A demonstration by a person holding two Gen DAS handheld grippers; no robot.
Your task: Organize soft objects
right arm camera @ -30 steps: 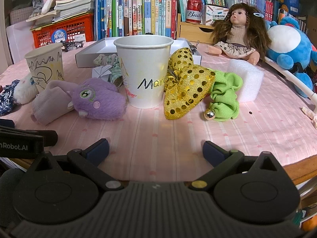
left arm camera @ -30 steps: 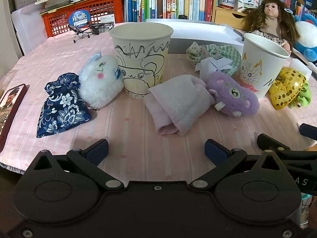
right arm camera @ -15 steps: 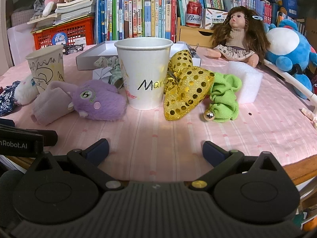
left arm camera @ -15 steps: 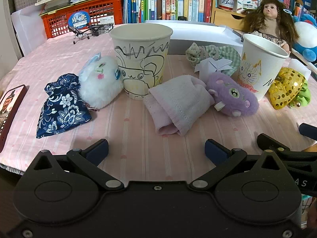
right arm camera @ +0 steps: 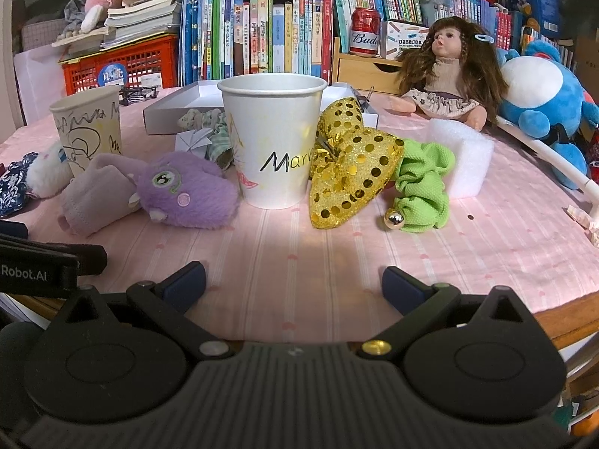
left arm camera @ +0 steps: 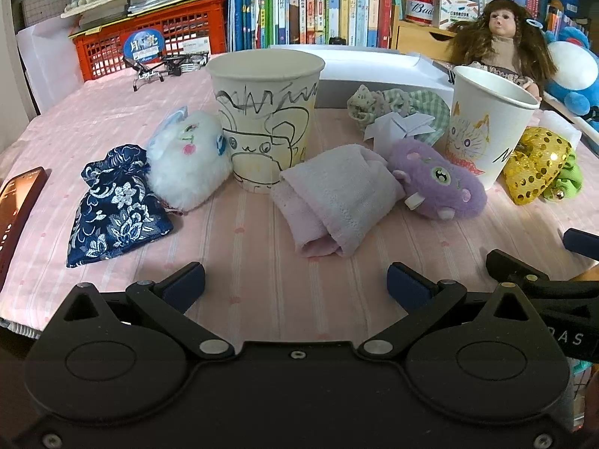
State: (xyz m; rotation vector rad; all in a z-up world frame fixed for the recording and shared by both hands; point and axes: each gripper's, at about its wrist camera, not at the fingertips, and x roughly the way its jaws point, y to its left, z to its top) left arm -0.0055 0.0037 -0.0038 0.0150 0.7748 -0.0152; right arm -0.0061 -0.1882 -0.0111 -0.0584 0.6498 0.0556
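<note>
My left gripper (left arm camera: 295,284) is open and empty, low over the near table edge, short of a folded pink cloth (left arm camera: 337,198). Beside the cloth lie a purple plush (left arm camera: 438,187), a white fluffy plush (left arm camera: 187,161) and a blue floral pouch (left arm camera: 112,205). Two paper cups stand upright: a doodled one (left arm camera: 265,119) and one with a cat drawing (left arm camera: 486,123). My right gripper (right arm camera: 294,284) is open and empty, short of the cat cup (right arm camera: 273,138), a gold sequin bow (right arm camera: 348,172) and a green scrunchie (right arm camera: 423,187).
A white foam block (right arm camera: 464,161), a doll (right arm camera: 445,71), a blue plush (right arm camera: 543,101) and a white box (left arm camera: 374,71) lie further back. A phone (left arm camera: 15,205) lies at the left edge. Books and a red crate (left arm camera: 149,41) line the back.
Both grippers have drifted very slightly; the objects on the table have not moved.
</note>
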